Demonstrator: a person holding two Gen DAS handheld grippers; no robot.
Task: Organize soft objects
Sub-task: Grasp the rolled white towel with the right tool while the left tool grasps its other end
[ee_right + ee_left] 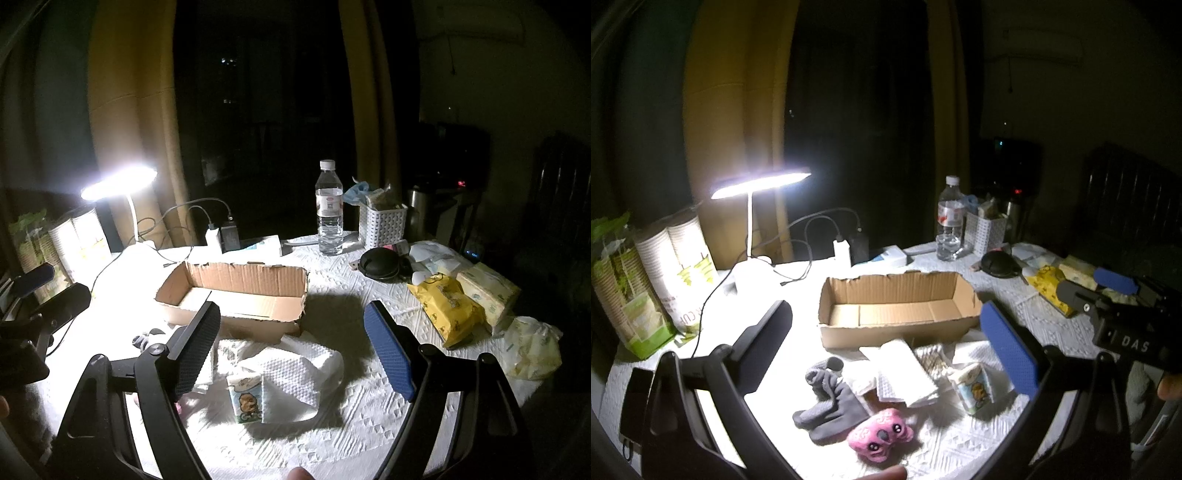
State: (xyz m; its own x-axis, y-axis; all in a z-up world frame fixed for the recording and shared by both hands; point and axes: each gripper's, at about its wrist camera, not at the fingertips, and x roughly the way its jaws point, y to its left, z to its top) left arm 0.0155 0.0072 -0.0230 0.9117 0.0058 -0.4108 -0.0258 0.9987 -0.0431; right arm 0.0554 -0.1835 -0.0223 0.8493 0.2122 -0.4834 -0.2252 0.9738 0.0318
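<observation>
An empty cardboard box (894, 306) sits mid-table; it also shows in the right wrist view (236, 295). In front of it lie grey socks (831, 402), a pink plush toy (881, 435), folded white paper towels (908, 373) and a small printed tissue pack (975, 387). The tissue pack (245, 400) and crumpled towels (291, 373) also show in the right wrist view. My left gripper (886, 343) is open and empty above these items. My right gripper (291, 354) is open and empty above the towels; it also shows in the left wrist view (1115, 288).
A lit desk lamp (757, 184) with cables stands at the back left beside stacked paper cups (676, 273). A water bottle (328, 210), white basket (382, 225), black pouch (380, 262), yellow wipes pack (447, 310) and tissue box (487, 291) lie at the right.
</observation>
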